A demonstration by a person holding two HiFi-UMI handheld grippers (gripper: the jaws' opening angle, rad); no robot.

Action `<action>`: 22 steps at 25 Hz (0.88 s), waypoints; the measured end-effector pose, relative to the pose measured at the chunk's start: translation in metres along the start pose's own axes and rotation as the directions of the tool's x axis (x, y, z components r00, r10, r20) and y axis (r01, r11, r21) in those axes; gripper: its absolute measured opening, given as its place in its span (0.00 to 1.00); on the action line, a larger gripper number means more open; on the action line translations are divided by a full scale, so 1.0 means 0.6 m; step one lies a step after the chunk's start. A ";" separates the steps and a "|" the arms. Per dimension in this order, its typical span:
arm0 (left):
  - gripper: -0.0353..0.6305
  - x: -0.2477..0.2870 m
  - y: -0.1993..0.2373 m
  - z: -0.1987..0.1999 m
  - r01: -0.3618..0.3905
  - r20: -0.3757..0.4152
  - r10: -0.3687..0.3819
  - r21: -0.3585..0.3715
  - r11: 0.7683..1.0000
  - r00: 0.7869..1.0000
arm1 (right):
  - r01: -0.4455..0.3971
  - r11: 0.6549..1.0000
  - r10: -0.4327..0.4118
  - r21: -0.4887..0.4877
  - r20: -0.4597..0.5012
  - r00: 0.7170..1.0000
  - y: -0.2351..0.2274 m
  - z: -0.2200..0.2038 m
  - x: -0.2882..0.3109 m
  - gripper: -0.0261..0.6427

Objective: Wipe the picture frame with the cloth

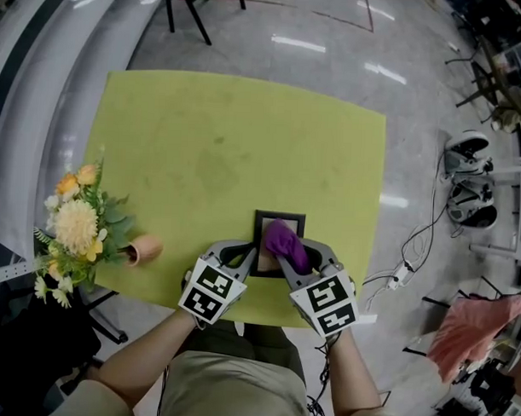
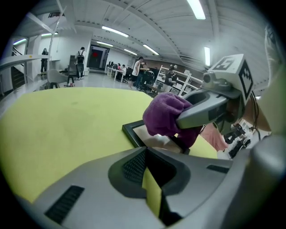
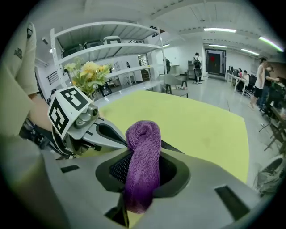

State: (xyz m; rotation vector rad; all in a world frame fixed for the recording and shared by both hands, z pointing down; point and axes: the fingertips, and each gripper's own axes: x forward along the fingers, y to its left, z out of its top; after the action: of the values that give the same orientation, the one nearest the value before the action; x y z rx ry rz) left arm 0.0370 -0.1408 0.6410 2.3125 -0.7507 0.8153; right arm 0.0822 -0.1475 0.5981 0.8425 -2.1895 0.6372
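A small black picture frame [image 1: 277, 215] lies flat near the front edge of the yellow-green table [image 1: 229, 142]. My right gripper [image 1: 286, 262] is shut on a purple cloth [image 1: 283, 240], and the cloth's bunched end rests on the frame's glass. In the right gripper view the cloth [image 3: 143, 156] sticks up from between the jaws. My left gripper [image 1: 247, 260] sits at the frame's front left edge, shut, with nothing between its jaws. The left gripper view shows the frame [image 2: 132, 131] just ahead, with the cloth [image 2: 165, 114] on top of it.
A bunch of yellow and white flowers [image 1: 81, 226] in a small pot [image 1: 144, 248] lies at the table's left front corner. Both grippers work close to the front edge. Cables [image 1: 403, 272] and a pink cloth [image 1: 474, 334] lie on the floor to the right.
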 end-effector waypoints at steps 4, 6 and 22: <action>0.06 -0.005 -0.017 -0.018 0.064 -0.009 -0.064 -0.022 0.998 0.998 | -0.047 0.999 0.047 0.004 -0.026 0.999 0.032 -0.011 0.026 0.19; 0.06 -0.004 -0.021 -0.020 0.081 -0.013 -0.081 -0.015 0.997 0.997 | -0.068 0.997 0.069 0.019 -0.036 0.997 0.041 -0.016 0.041 0.19; 0.06 0.007 -0.011 -0.037 0.014 -0.097 -0.005 0.093 0.996 0.995 | 0.116 0.987 -0.105 0.109 -0.104 0.989 -0.029 -0.093 -0.003 0.19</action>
State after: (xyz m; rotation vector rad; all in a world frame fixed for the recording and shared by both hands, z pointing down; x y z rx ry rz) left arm 0.0357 -0.1227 0.6563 2.3376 -0.6722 0.9693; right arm 0.1194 -0.1228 0.6356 0.9645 -2.0185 0.7389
